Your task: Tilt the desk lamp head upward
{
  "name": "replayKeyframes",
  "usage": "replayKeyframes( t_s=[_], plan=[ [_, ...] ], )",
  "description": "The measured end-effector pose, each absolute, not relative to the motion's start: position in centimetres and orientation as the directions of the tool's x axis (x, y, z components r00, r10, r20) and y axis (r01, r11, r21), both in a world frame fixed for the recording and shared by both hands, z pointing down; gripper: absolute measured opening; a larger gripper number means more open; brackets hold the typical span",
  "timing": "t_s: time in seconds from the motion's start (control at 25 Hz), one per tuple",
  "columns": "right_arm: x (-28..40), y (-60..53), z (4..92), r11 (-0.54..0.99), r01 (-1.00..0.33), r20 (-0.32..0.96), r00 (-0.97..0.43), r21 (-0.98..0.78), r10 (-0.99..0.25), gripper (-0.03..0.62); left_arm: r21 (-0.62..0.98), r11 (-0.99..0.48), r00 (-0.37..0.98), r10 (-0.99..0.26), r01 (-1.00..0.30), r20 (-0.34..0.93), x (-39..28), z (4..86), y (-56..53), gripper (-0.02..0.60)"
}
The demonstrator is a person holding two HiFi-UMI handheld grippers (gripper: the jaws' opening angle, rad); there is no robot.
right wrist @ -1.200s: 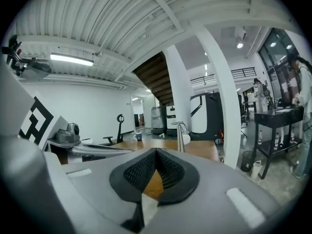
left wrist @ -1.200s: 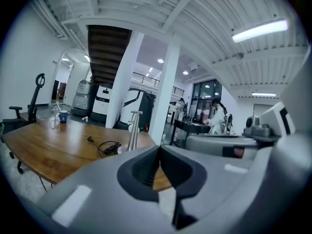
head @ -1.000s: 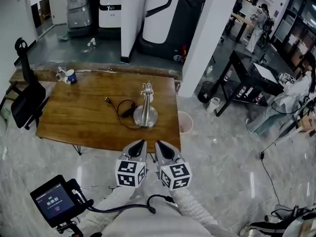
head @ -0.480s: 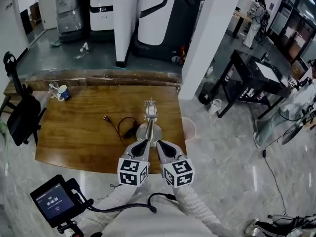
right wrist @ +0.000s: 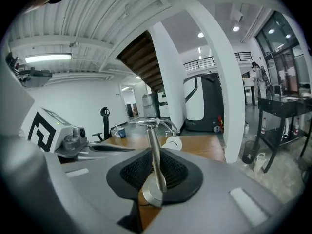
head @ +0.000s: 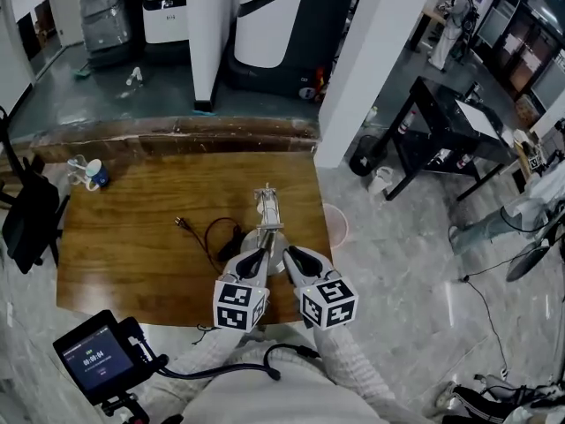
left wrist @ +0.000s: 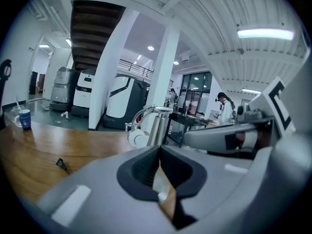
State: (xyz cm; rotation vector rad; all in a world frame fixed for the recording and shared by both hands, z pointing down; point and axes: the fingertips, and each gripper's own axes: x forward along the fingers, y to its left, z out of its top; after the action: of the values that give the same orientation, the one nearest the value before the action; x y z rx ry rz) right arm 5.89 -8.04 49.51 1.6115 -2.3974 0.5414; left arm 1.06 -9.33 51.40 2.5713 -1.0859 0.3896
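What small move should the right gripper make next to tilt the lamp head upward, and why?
Probably move the right gripper forward and up toward the lamp head. Its jaws are opening and the pads press on nothing. The lamp's stem stands ahead, in line with the gap, and the head sits higher on it, not yet touched.

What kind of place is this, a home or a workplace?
Likely a robotics lab or workshop: big machines parked behind the table, a black workbench, and a person standing further back.
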Motion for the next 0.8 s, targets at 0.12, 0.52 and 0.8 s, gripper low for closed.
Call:
replayKeyframes(
  t_s=[0.12, 0.52, 0.8],
  plan=[
    [6.4, -10.2, 50.1, 0.367, -0.916, 0.394, -0.402, -0.163, -0.826, 0.057, 0.210, -0.666, 0.687, -0.619, -0.716, 0.381, 1.8, 52.6, -11.1, 0.020],
    [7.6, -13.9, 48.8, 0.509, -0.783, 0.410, -0.622, -0.358, -0.668, 0.104, 0.195, -0.626, 0.636, -0.627, -0.755, 0.449, 1.6, 55.1, -12.3, 0.100],
    [9.0, -17.1, 45.5, 0.569, -0.559, 0.216, -0.801, -0.603, -0.558, 0.157, 0.204, -0.619, 0.631, -0.617, -0.758, 0.471, 3.0, 56.7, -12.5, 0.110]
  ],
)
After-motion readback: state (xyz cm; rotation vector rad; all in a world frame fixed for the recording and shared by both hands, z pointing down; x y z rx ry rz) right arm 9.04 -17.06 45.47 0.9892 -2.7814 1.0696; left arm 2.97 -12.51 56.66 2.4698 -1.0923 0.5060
